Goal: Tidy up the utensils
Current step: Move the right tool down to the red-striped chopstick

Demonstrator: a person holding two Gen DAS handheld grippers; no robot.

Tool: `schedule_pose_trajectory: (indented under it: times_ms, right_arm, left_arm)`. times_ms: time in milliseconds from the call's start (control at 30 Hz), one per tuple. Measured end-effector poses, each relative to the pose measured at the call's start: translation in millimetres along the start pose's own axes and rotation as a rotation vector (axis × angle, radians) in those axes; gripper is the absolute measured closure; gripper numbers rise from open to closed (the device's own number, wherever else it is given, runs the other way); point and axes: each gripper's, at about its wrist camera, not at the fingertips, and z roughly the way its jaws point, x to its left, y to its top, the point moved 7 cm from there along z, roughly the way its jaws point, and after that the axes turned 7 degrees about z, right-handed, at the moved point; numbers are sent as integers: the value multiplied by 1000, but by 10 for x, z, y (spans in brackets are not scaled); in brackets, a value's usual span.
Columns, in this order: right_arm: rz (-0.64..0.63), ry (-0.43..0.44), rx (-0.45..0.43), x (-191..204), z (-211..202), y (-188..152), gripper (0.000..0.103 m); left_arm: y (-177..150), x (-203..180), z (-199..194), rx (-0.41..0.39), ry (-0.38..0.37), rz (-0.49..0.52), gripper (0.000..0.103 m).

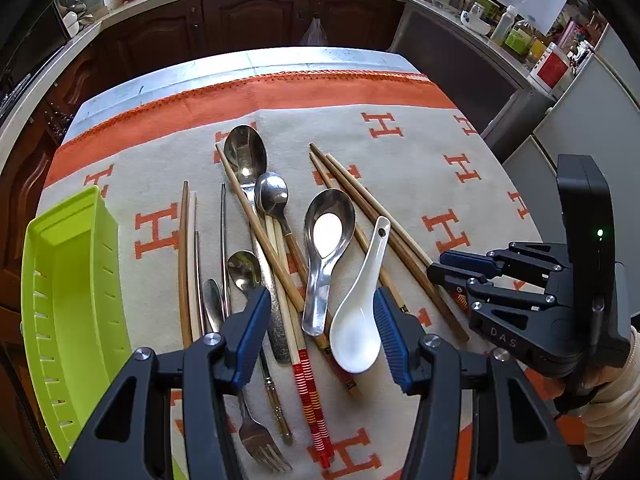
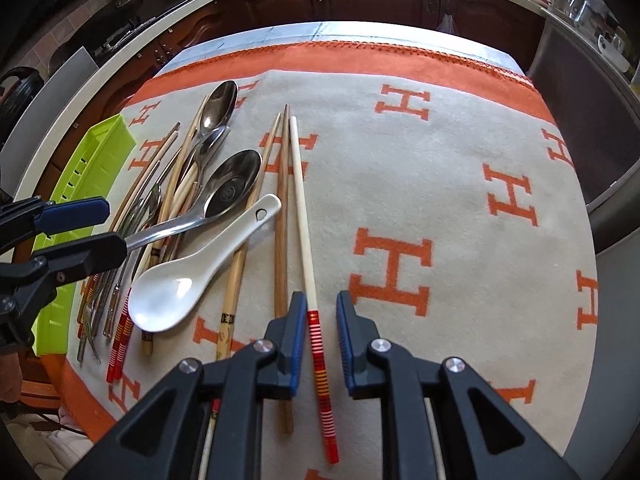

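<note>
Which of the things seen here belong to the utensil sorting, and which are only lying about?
Belong to the job:
- green tray
- white spoon
- metal spoons
- fork
- wooden chopsticks
- striped chopstick, between the open right tongs
- left tongs, open

Just lying about:
- blanket
- jars on the counter

Both my feeds are bright and sharp, daylight pouring in from the far side. Glare blows out the bowl of the steel ladle spoon and the pale far edge of the table. Shadows are soft. Heavy fisheye bending curves the counters, and black vignette fills the corners.
</note>
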Motion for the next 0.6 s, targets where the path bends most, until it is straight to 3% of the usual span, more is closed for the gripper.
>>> schedule_pose_trajectory:
  times_ms: [200,333,400,500,600]
  right_arm:
    - [-105,-90,-21,126,10,-33,81]
    - [-86,-69,-23,92,6,-26,81]
    - [-90,-74,-29,90,3,-32,84]
    - [-81,-66,-27,102,-2,-49,97]
    - [-10,8,-8,50,-19,-50,97]
  left_arm:
    - [-42,-67,-33,-5,-13,0,51]
    - [-54,-98,-52,-10,-19,-2,51]
    - [-59,-114,-63,-11,-21,-4,51]
    - [-71,-153,-83,-15,-29,-1,51]
    - [-79,-195,-97,-17,-55,-2,51]
